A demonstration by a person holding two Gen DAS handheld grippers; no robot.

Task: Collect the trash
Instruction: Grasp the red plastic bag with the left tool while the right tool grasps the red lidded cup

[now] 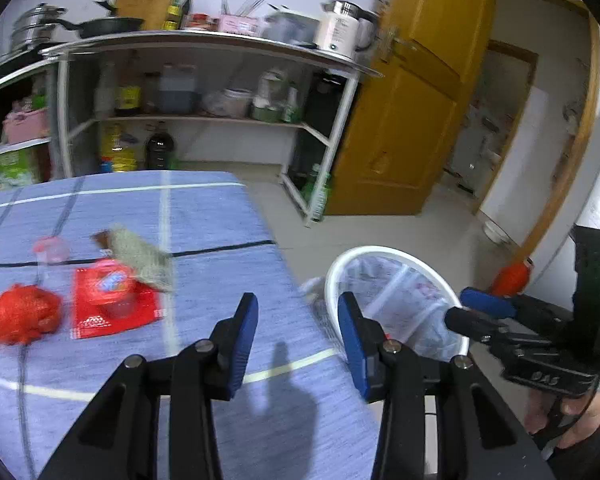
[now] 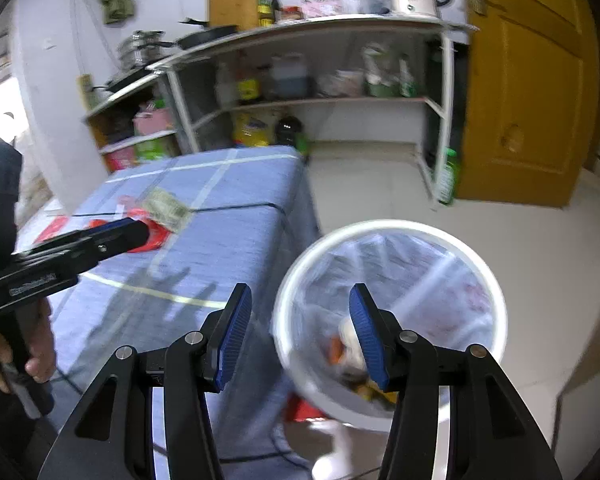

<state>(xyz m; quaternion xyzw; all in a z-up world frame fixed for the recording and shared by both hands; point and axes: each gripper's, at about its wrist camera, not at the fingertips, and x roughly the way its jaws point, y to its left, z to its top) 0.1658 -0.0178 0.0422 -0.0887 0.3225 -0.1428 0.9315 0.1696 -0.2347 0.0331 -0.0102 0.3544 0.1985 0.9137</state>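
Observation:
A white bin [image 2: 496,280] lined with a clear bag stands on the floor by the table's right edge; it also shows in the left wrist view [image 1: 380,252]. Some trash [image 2: 350,354] lies at its bottom. On the blue cloth lie a red net ball [image 1: 18,316], a red wrapper [image 1: 140,314], a clear cup [image 1: 112,286], a grey-green packet [image 1: 142,256] and a small clear cup [image 1: 52,250]. My left gripper [image 1: 298,312] is open and empty over the table's near right part. My right gripper [image 2: 298,302] is open and empty above the bin.
The table [image 1: 204,208] wears a blue checked cloth. A white shelf unit [image 1: 204,120] with bottles and cookware stands behind it. A yellow door [image 1: 412,120] is open at the right. An orange object [image 1: 510,278] lies on the floor past the bin.

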